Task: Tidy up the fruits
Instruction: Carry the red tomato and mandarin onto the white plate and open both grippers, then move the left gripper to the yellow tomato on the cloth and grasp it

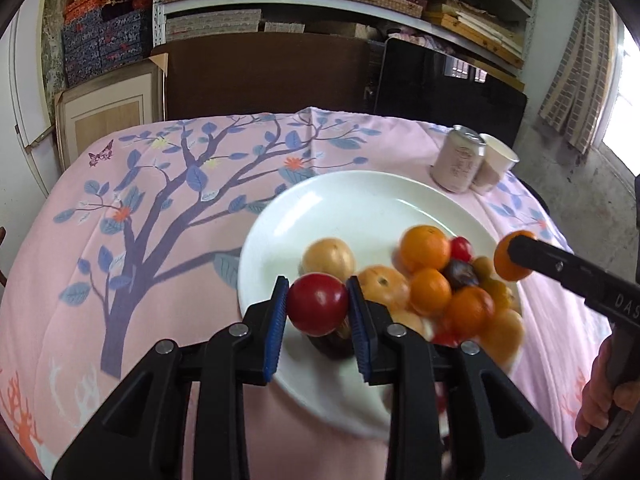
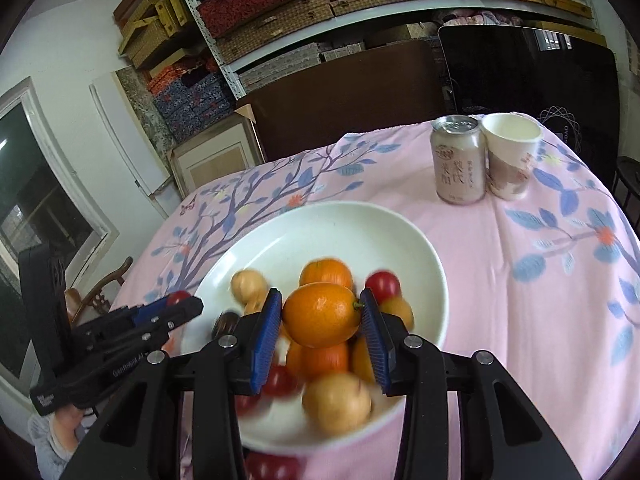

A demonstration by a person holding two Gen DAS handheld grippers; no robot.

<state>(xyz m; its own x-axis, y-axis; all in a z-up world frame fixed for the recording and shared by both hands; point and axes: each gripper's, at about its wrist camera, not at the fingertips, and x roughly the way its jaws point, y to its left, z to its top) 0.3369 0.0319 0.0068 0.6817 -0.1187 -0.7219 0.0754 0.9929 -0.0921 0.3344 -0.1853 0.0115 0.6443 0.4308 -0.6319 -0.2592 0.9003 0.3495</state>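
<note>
Clamped between the blue pads of the left gripper, a red cherry tomato is seen nearest the left wrist camera, held above the near edge of a white plate. On that plate a blurred heap of fruit is piled toward its right side: a large orange, smaller orange fruits, a pale yellow-brown fruit, a second small red tomato and one dark fruit. At the right edge the right gripper is seen from the side, closed on a small orange and gripped by a hand. Beyond the plate, a pink can and a paper cup stand side by side, touching, on the pink tree-print tablecloth.

From the right wrist view, the small orange is shown pinched sideways between the right gripper's blue pads, over the plate. Beneath it the same heap is visible, with the pale fruit nearest the camera and red tomatoes around it. At the left, the left gripper is seen closed on the cherry tomato, just outside the plate's rim. The can and cup stand at the far right of the tablecloth. Shelves of boxes fill the background.
</note>
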